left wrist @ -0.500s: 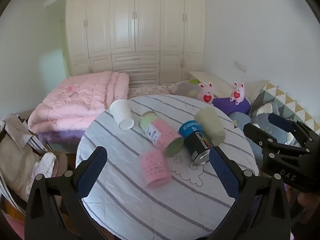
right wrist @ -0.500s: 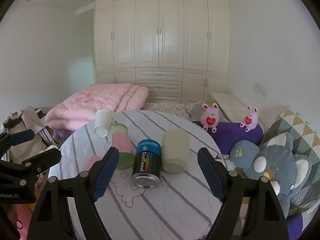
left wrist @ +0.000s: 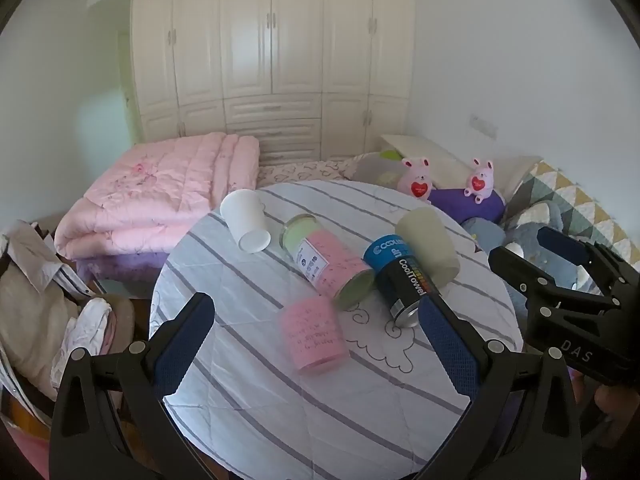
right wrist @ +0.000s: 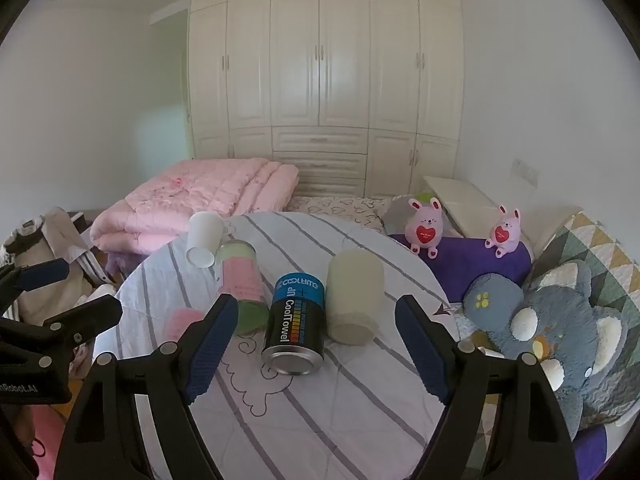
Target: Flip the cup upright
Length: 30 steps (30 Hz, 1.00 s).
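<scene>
Several cups and cans lie on their sides on a round striped table point(left wrist: 248, 364): a white paper cup point(left wrist: 245, 221) point(right wrist: 204, 240), a pink-and-green jar point(left wrist: 326, 262) point(right wrist: 240, 280), a small pink cup point(left wrist: 314, 334) point(right wrist: 182, 322), a dark CoolTowel can point(left wrist: 400, 280) point(right wrist: 296, 320) and a beige cup point(left wrist: 428, 246) point(right wrist: 354, 296). My left gripper point(left wrist: 316, 336) is open, above the near table edge, framing the small pink cup. My right gripper point(right wrist: 314, 346) is open, framing the can and the beige cup. Each gripper also shows in the other's view: the right point(left wrist: 560, 268), the left point(right wrist: 48, 300).
A folded pink quilt point(left wrist: 168, 192) lies on the bed behind the table. Two pink plush rabbits point(right wrist: 426, 228) sit on a purple cushion at the right, beside a grey plush toy point(right wrist: 560, 328). A heap of clothes point(left wrist: 44, 300) is at the left. A white wardrobe point(right wrist: 320, 80) fills the back wall.
</scene>
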Tool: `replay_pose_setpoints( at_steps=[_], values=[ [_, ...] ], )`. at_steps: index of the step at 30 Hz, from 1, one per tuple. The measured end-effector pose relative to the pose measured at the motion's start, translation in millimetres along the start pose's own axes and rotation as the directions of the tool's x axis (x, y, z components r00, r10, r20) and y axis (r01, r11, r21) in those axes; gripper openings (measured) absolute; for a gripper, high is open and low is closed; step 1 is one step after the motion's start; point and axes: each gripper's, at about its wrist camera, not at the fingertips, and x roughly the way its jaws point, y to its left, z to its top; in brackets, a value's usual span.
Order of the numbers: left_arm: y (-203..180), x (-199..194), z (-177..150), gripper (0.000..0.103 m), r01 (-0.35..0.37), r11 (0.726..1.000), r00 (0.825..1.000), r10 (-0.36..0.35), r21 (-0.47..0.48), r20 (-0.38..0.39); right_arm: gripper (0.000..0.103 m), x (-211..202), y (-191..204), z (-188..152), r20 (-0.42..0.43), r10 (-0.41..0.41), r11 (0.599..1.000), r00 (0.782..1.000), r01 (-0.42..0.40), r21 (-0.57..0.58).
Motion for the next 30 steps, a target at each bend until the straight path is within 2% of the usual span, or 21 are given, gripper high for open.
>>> replay_pose_setpoints(
  at_steps=[23,30],
  values=[
    [11.4,30.5,7.2,0.103,0.010,1.000,0.999,-0.010,-0.005,-0.050,0.082,24.5,2.2,6.7,-0.054,0.015,1.000,0.998,-0.016,-0.014],
    [30.7,42.8,13.7,0.103,0.000,0.999,0.996,-0.003,-0.041,-0.085,0.082,48.1,7.2,14.9,-0.118,0.064,0.998,0.991,-0.067,-0.021]
  ],
)
